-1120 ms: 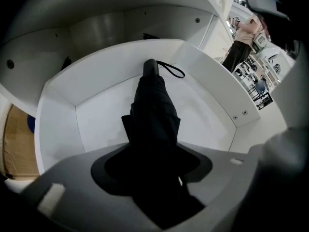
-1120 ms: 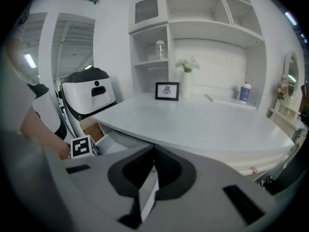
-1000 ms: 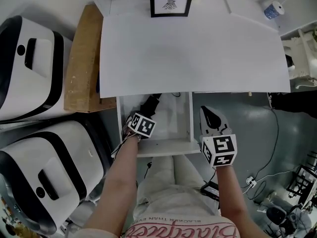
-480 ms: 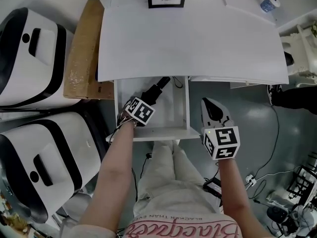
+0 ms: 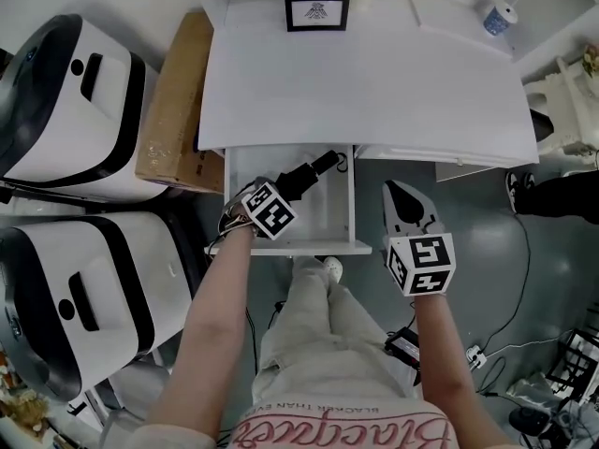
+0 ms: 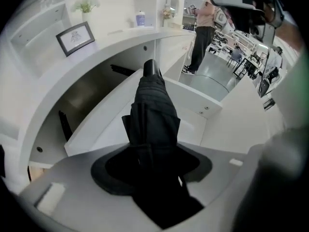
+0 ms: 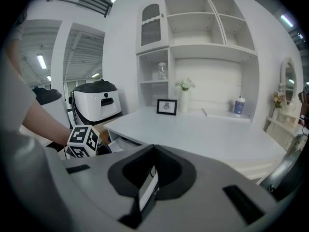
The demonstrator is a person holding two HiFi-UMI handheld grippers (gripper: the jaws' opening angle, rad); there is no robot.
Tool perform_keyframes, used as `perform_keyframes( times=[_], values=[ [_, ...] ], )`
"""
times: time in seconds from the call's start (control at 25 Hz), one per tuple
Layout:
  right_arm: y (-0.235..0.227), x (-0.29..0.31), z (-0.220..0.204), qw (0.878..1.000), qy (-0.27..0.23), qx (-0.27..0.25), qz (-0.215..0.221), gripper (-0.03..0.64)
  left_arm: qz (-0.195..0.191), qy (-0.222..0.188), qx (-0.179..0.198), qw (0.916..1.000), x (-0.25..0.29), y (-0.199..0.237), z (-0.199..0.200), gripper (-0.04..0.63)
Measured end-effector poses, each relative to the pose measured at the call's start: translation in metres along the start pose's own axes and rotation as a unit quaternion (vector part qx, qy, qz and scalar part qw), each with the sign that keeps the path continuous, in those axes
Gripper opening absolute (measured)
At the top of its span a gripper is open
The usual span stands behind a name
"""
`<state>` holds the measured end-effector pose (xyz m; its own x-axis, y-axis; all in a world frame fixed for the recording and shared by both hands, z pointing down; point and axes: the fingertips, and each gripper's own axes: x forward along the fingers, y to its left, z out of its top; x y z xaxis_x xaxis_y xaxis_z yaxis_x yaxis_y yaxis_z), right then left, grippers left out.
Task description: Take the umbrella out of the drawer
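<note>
1. Raised and rolled the left gripper (image 5: 284,195) over the preceding second, carrying the black folded fabric umbrella (image 6: 152,111) up with it.
2. Kept that gripper's fingers clamped around the umbrella's near part, with its capped far end pointing away from the gripper.
3. Swung the far end out from deep in the white open drawer (image 5: 292,247) toward the drawer's back right corner, just beside the counter's front edge.
4. Judged the extraction well advanced: appeared lifted off the drawer floor, yet remained above the drawer opening and not yet brought clear of it.
5. Lifted the right gripper (image 5: 401,199) slightly as well; held it to the right of the drawer, well apart from the umbrella, fingers closed together on nothing.
6. Showed a broad white counter (image 5: 374,92) above the drawer, bearing a small black-framed picture (image 5: 316,12) at its back edge and a blue-and-white bottle (image 5: 494,19) near its far right corner.
7. Showed a brown cardboard box (image 5: 173,101) just beside the counter's left end, and two large white-and-black moulded housings (image 5: 65,101) further left.
8. Showed a tall white shelving unit (image 7: 203,28) rising behind the counter, and a grey floor (image 5: 468,223) crossed by cables on the right.
</note>
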<state>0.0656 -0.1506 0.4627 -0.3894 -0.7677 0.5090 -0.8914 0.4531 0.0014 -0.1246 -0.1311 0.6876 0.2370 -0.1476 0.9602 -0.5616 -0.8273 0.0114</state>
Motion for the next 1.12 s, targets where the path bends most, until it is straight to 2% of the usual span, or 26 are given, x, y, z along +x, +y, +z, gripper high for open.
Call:
perform_keyframes(
  times=[0.16, 0.44, 0.6, 0.76, 0.92, 1.12],
  values=[
    [-0.008, -0.011, 0.011, 1.0, -0.015, -0.004, -0.002, 0.008, 0.012, -0.011, 0.041, 0.999, -0.022, -0.007, 0.014, 0.241],
    [-0.017, -0.03, 0.036, 0.999, -0.046, -0.017, -0.006, 0.008, 0.033, -0.047, 0.065, 0.9963, -0.064, -0.011, 0.039, 0.241],
    [-0.02, -0.036, 0.048, 0.998, -0.06, -0.028, -0.007, 0.008, 0.038, -0.087, 0.045, 0.9945, -0.091, -0.009, 0.055, 0.241],
    [-0.021, -0.04, 0.064, 0.996, -0.077, -0.04, -0.004, 0.008, 0.056, -0.133, 0.024, 0.9893, -0.124, -0.001, 0.071, 0.241],
    [-0.021, -0.045, 0.085, 0.993, -0.101, -0.052, -0.006, 0.008, 0.08, -0.18, -0.002, 0.9803, -0.16, 0.01, 0.087, 0.241],
    [-0.018, -0.053, 0.112, 0.989, -0.134, -0.065, -0.005, 0.008, 0.115, -0.235, -0.029, 0.9647, -0.208, 0.023, 0.103, 0.241]
  ],
)
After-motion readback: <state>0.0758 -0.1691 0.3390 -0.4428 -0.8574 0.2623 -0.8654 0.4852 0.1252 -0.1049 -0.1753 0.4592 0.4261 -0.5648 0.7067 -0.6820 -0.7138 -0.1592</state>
